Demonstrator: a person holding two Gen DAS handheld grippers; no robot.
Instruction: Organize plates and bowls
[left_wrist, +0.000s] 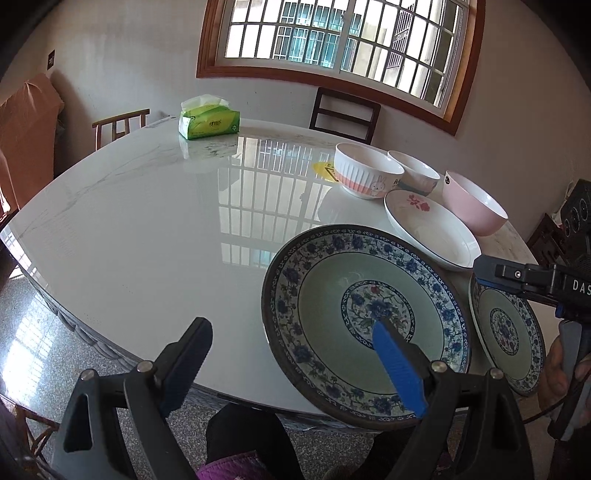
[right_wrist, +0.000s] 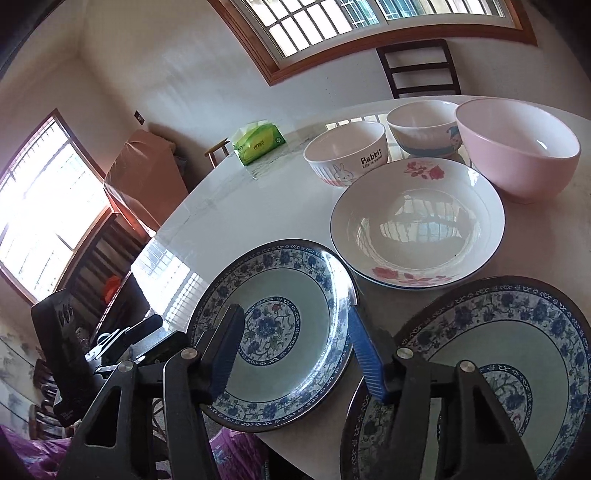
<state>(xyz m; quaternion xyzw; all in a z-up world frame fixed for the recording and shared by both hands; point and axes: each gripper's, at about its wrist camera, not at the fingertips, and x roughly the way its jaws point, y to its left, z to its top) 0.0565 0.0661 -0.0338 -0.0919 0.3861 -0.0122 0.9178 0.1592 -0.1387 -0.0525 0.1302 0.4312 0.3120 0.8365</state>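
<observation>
left gripper (left_wrist: 291, 354) and right gripper (right_wrist: 295, 347) are held wide over the blue plates (right_wrist: 273, 332), none gripped; closing on one rim is judged next.

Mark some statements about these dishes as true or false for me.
1. Three bowls stand on the table. True: rabbit bowl, small bowl, pink bowl.
2. The two blue plates are stacked. False: the left blue plate lies beside the right blue plate.
3. The tissue pack is green. True.
4. The left gripper is shut on a plate. False: its jaws are wide open, one finger over the left blue plate.
</observation>
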